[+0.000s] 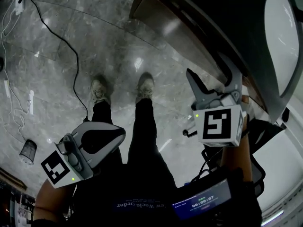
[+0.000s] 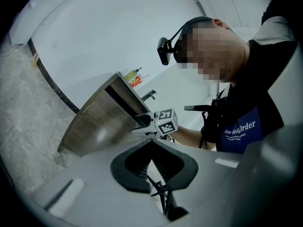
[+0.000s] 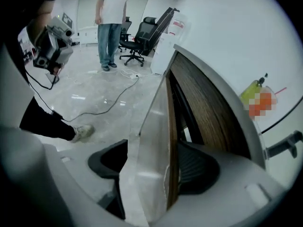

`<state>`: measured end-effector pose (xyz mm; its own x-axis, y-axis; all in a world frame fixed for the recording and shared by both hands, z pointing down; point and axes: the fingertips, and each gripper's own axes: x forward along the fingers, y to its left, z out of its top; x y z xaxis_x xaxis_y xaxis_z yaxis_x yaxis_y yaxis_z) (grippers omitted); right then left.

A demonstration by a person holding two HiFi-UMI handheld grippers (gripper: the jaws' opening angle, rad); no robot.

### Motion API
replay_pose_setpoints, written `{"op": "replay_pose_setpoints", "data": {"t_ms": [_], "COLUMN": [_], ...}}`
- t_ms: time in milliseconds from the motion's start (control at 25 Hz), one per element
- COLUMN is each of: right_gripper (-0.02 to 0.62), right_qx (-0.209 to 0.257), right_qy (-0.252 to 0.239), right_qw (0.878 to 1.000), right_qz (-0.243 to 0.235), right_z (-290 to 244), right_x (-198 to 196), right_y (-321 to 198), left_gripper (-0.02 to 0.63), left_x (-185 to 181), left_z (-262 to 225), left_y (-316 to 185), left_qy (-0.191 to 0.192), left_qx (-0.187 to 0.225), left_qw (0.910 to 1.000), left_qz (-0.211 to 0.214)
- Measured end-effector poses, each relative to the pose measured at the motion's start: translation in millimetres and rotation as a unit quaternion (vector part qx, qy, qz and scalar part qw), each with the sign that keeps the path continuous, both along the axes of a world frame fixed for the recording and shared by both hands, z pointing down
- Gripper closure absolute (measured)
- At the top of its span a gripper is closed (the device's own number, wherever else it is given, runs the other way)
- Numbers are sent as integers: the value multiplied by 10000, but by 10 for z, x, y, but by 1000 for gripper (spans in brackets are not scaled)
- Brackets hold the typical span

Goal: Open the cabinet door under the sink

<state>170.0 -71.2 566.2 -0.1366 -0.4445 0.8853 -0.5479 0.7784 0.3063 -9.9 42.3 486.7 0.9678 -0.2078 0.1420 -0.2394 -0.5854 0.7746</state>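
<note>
Currently the right gripper [image 3: 158,148] is pinching the free edge of the cabinet door [image 3: 154,112], one pad lying against its glossy face and the other against its wood-grain side. The door is standing ajar from the cabinet [image 2: 97,122] under the sink [image 1: 284,46], at the right of the scene. The left gripper [image 2: 152,141] is hanging empty at the near left, its jaws pressed together, well apart from the door. The person's shoes [image 1: 99,90] are resting on the grey marble floor [image 1: 47,93], where a black cable [image 1: 77,65] is trailing. Far off, another person [image 3: 111,22] is standing beside office chairs [image 3: 142,34].
</note>
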Motion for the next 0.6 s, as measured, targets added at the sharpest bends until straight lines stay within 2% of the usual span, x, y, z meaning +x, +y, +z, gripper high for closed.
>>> {"op": "replay_pose_setpoints", "data": {"t_ms": [120, 200, 400, 480, 600], "right_gripper": [290, 315, 401, 402, 402], "right_qx": [-256, -371, -902, -1097, -1413], "right_qy": [-455, -794, -1691, -1661, -1095], "right_qw": [9984, 9948, 9741, 9713, 9745], "right_qz": [216, 523, 1199, 1303, 1358], "right_z": [-44, -70, -127, -41, 236], "right_x": [-93, -102, 0, 72, 149], "right_y": [112, 114, -44, -74, 17], "left_gripper": [606, 605, 606, 606, 606], "left_x": [13, 22, 21, 26, 36], "left_z": [-48, -76, -130, -144, -198], "left_y": [-1, 0, 10, 7, 15], "left_qy": [25, 44, 98, 120, 164], "left_qx": [15, 19, 3, -6, 13], "left_qw": [10000, 10000, 9999, 9999, 9998], "left_qz": [13, 10, -25, -39, -57]}}
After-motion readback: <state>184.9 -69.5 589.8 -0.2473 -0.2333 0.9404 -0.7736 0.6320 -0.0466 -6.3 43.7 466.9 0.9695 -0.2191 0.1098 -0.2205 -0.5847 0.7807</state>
